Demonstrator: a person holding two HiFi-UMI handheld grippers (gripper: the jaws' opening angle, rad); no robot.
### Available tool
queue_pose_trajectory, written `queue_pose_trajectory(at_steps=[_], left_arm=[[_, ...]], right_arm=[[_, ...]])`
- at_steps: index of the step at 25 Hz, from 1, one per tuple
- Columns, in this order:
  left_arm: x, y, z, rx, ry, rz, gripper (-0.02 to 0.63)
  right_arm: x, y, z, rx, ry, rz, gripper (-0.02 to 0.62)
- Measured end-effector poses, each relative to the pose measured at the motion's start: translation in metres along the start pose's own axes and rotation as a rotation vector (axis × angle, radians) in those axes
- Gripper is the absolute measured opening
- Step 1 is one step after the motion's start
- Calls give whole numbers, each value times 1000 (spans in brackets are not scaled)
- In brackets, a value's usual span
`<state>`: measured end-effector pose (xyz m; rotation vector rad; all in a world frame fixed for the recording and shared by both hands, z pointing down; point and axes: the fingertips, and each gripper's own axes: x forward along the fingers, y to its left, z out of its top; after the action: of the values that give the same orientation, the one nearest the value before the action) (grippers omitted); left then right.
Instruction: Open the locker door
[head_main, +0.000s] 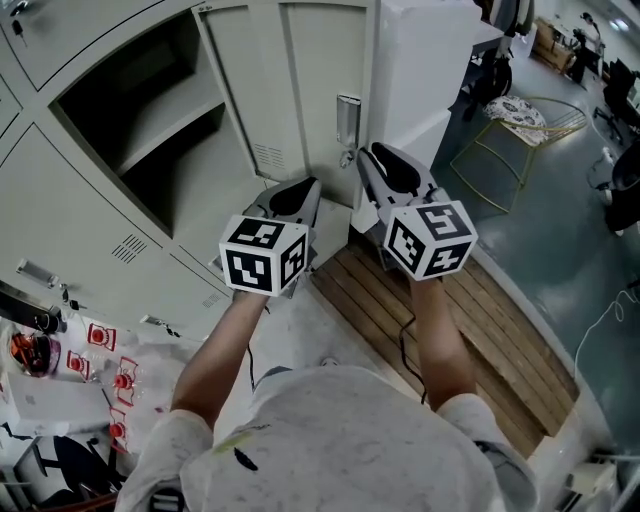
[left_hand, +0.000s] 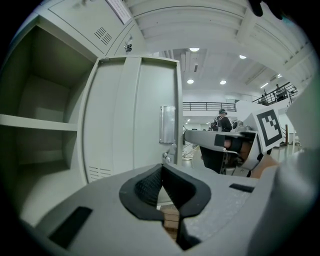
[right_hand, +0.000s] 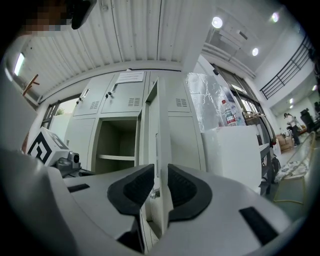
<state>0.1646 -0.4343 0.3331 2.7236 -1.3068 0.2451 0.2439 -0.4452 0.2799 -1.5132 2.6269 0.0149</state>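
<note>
The pale grey locker door (head_main: 290, 90) stands swung open, and the compartment (head_main: 150, 130) with its shelf shows to the left of it. My right gripper (head_main: 364, 152) is at the door's free edge, just below the handle plate (head_main: 348, 118). In the right gripper view the door edge (right_hand: 159, 130) runs upright between the dark pads, and the right gripper (right_hand: 160, 187) is shut on it. My left gripper (head_main: 312, 184) hovers just left of the right one, in front of the door's lower part. Its pads meet at the tip, so the left gripper (left_hand: 161, 172) is shut with nothing in it.
A white cabinet (head_main: 420, 60) stands right of the open door. Closed lockers (head_main: 70, 220) fill the left side. Wooden slats (head_main: 430, 320) lie on the floor under my arms. A yellow wire chair (head_main: 520, 130) stands at the right, and red-marked items (head_main: 100, 350) lie at the lower left.
</note>
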Motion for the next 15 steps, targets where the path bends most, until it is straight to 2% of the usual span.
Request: queue_pose_trajectory(at_steps=[15], left_arm=[[-52,18,-8,-34,-6,8,6]], right_arm=[[-9,59,-13,-6,64,-24,34]])
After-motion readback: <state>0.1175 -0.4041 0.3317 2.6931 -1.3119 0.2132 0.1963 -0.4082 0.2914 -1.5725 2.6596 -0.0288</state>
